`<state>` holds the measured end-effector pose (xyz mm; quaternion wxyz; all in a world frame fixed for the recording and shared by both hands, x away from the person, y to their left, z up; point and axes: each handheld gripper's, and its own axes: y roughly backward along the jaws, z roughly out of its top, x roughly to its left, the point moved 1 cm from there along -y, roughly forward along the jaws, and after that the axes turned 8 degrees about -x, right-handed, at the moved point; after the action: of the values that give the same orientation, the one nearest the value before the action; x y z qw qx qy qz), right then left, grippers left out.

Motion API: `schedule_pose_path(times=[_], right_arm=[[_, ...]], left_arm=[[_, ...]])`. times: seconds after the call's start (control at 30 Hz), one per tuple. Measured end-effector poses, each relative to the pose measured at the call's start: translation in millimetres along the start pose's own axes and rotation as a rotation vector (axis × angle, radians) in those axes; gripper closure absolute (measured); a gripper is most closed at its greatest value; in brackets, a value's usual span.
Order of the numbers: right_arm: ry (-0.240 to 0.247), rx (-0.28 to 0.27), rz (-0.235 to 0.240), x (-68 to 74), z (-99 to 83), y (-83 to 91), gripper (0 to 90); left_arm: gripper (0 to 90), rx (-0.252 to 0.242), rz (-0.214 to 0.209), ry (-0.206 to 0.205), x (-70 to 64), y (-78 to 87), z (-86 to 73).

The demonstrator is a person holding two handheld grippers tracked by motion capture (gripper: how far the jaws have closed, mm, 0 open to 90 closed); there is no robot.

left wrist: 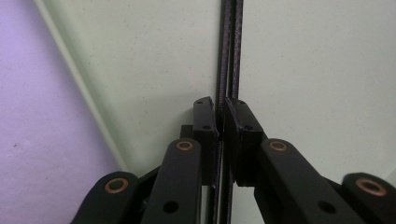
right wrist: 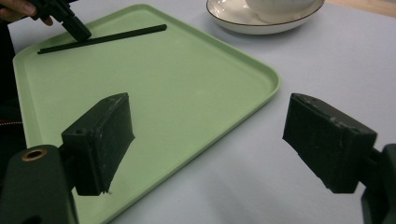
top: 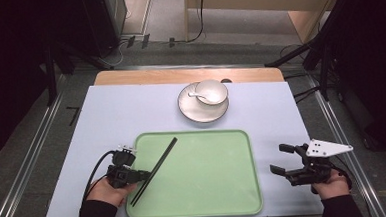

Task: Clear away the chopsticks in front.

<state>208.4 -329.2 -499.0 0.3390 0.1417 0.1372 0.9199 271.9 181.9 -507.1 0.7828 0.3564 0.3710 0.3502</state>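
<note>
Chopsticks (top: 156,167) sit clamped in your left gripper (top: 143,175), whose jaws are closed on the black pair part-way along their length, as the left gripper view shows with the two sticks (left wrist: 229,51) running up between the pads. The pair lies diagonally over the left part of the green tray (top: 210,187), its far end pointing toward the tray's back edge and its near end close to the tray's left rim. Your left hand (top: 108,192) holds that gripper at the tray's front left corner, on the pale blue mat (top: 116,112). Beyond the tray, toward the back of the mat, a white bowl (top: 211,91) stands on a plate (top: 193,111), with a white spoon (top: 196,94) resting in the bowl. To the right, well apart from the tray, your right gripper (top: 286,158) hovers over the mat with its jaws wide apart and nothing between them; your right hand (top: 330,185) holds it near the mat's front right edge.
</note>
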Motion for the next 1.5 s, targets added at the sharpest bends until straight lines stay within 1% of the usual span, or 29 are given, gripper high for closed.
schedule_pose_path(times=[0.13,0.17,0.2,0.23,0.33,0.4,0.43,0.47,0.5,0.53,0.57,0.6,0.63,0.67,0.7,0.73,0.87,0.9,0.93,0.97,1.0,1.1,1.13,1.2,1.3,1.33,1.37,1.4,1.5], right_arm=[[-0.003,-0.003,0.001,-0.1,-0.1,0.5,16.5],[0.0,-0.001,0.002,-0.2,-0.1,0.2,16.5],[0.0,-0.001,0.002,-0.2,-0.1,0.2,16.5],[-0.001,-0.001,0.005,0.1,-0.1,0.0,16.5],[-0.002,0.0,0.005,0.2,-0.2,0.0,16.5],[-0.005,0.0,0.006,0.3,-0.3,0.1,16.5],[-0.005,-0.002,0.008,0.1,-0.5,0.0,16.5],[-0.005,-0.002,0.008,0.1,-0.5,0.0,16.5],[-0.006,-0.001,0.009,0.1,-0.5,0.0,16.5],[-0.006,0.001,0.012,0.0,-0.7,-0.4,16.5],[-0.006,0.004,0.012,0.0,-0.8,-0.5,16.5],[-0.006,0.004,0.012,0.0,-0.8,-0.5,16.5],[-0.005,0.004,0.011,0.0,-0.8,-0.6,16.5],[-0.004,0.004,0.011,0.1,-0.7,-0.6,16.5],[-0.006,0.003,0.012,0.3,-0.7,-0.5,16.5],[-0.006,0.004,0.012,0.3,-0.7,-0.5,16.5],[-0.006,0.007,0.013,0.3,-0.9,-0.6,16.5],[-0.007,0.008,0.013,0.3,-0.9,-0.5,16.5],[-0.007,0.008,0.013,0.3,-0.9,-0.5,16.5],[-0.007,0.008,0.015,0.5,-0.9,-0.6,16.5],[-0.007,0.008,0.015,0.5,-0.9,-0.6,16.5],[-0.007,0.009,0.017,0.6,-1.0,-0.6,16.5],[-0.007,0.009,0.017,0.6,-1.0,-0.6,16.5],[-0.007,0.008,0.016,0.7,-0.9,-0.6,16.5],[-0.008,0.004,0.015,1.0,-0.7,-0.3,16.5],[-0.008,0.004,0.015,1.0,-0.7,-0.3,16.5],[-0.003,-0.002,0.015,1.1,-0.4,0.0,16.5],[-0.003,-0.002,0.015,1.1,-0.4,0.0,16.5],[-0.004,-0.005,0.018,1.8,0.2,0.4,16.5]], left_arm=[[79.4,-0.003,-0.026,0.001,2.4,0.1,0.6],[78.6,-0.005,-0.041,-0.023,2.3,0.9,1.1],[77.1,-0.005,-0.041,-0.023,2.3,0.9,1.1],[75.4,-0.016,-0.051,-0.041,1.9,2.7,2.4],[71.2,-0.029,-0.061,-0.059,2.8,5.8,3.8],[65.6,-0.044,-0.068,-0.071,4.8,8.7,4.9],[58.1,-0.054,-0.086,-0.072,7.7,11.6,6.9],[54.4,-0.054,-0.086,-0.072,7.7,11.6,6.9],[54.4,-0.056,-0.098,-0.076,9.1,13.7,8.0],[48.5,-0.079,-0.099,-0.115,11.1,18.6,9.1],[45.4,-0.091,-0.103,-0.137,12.3,21.1,9.1],[43.8,-0.091,-0.103,-0.137,12.3,21.1,9.1],[43.8,-0.104,-0.1,-0.156,13.6,23.8,9.0],[39.9,-0.118,-0.1,-0.171,15.2,26.2,8.7],[38.9,-0.141,-0.101,-0.192,19.3,31.4,8.0],[38.0,-0.154,-0.101,-0.2,21.6,33.9,7.7],[36.0,-0.186,-0.099,-0.205,28.8,40.3,6.6],[35.8,-0.203,-0.091,-0.202,34.4,44.0,5.7],[35.8,-0.203,-0.091,-0.202,34.4,44.0,5.7],[35.4,-0.215,-0.089,-0.197,39.8,47.6,4.5],[35.3,-0.215,-0.089,-0.197,39.8,47.6,4.5],[34.5,-0.239,-0.076,-0.201,49.1,55.7,1.7],[33.9,-0.239,-0.076,-0.201,49.1,55.7,1.7],[33.2,-0.263,-0.078,-0.2,52.6,60.1,0.0],[32.2,-0.295,-0.059,-0.206,60.3,67.3,-3.9],[32.1,-0.295,-0.059,-0.206,60.3,67.3,-3.9],[32.0,-0.315,-0.05,-0.207,64.6,70.3,-5.7],[31.9,-0.315,-0.05,-0.207,64.6,70.3,-5.7],[31.6,-0.346,-0.042,-0.206,72.6,75.7,-8.2]])
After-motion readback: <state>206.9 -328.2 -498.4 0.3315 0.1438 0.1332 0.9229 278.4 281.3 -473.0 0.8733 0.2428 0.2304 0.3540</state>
